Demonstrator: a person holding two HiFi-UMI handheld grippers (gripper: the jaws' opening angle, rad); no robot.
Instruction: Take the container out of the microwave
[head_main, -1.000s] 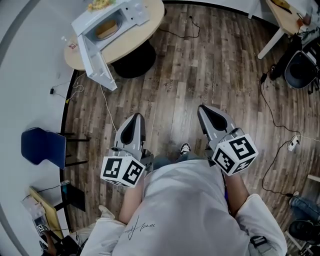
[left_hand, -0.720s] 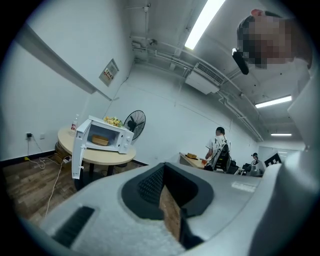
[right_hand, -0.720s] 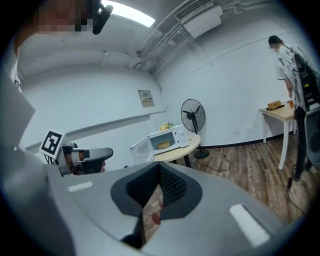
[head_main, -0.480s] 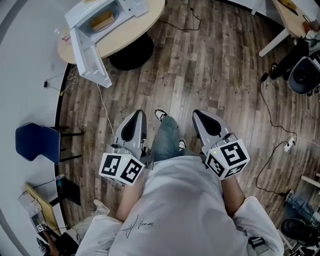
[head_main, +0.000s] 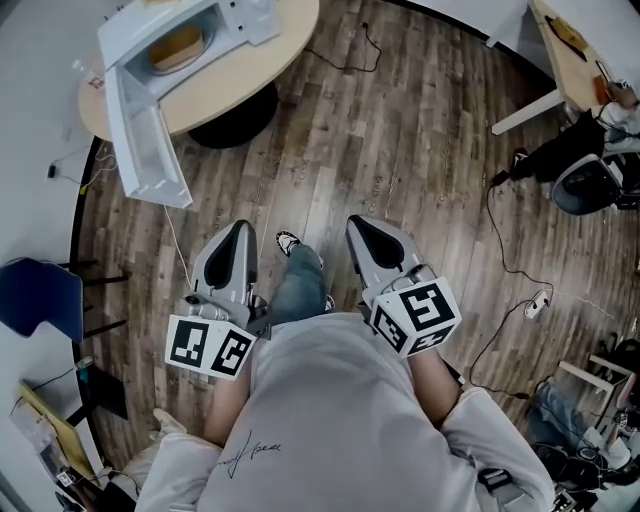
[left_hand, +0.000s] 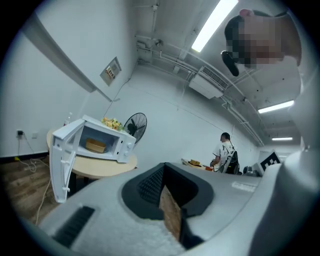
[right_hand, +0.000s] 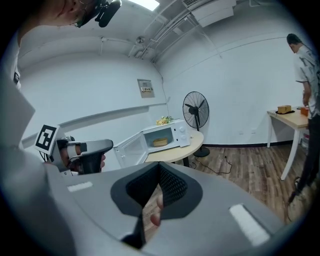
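Observation:
A white microwave (head_main: 190, 30) stands on a round wooden table (head_main: 240, 75) at the far left, its door (head_main: 140, 140) swung wide open. Inside it sits a tan container (head_main: 176, 47), which also shows in the left gripper view (left_hand: 95, 146) and the right gripper view (right_hand: 160, 142). My left gripper (head_main: 237, 228) and right gripper (head_main: 357, 222) are held side by side close to my body, well short of the table. Both are shut with nothing held. The left gripper (right_hand: 87, 150) appears at the left of the right gripper view.
My leg and shoe (head_main: 290, 243) step forward between the grippers on the wood floor. A blue chair (head_main: 35, 300) is at the left wall. Cables and a power strip (head_main: 537, 302) lie right; a desk (head_main: 570, 40) and a dark chair (head_main: 585, 180) stand far right. A fan (right_hand: 195, 112) stands behind the table.
I have walked nearer the table: the microwave has slid left and grown in the head view. Both grippers have stayed shut and low in front of me.

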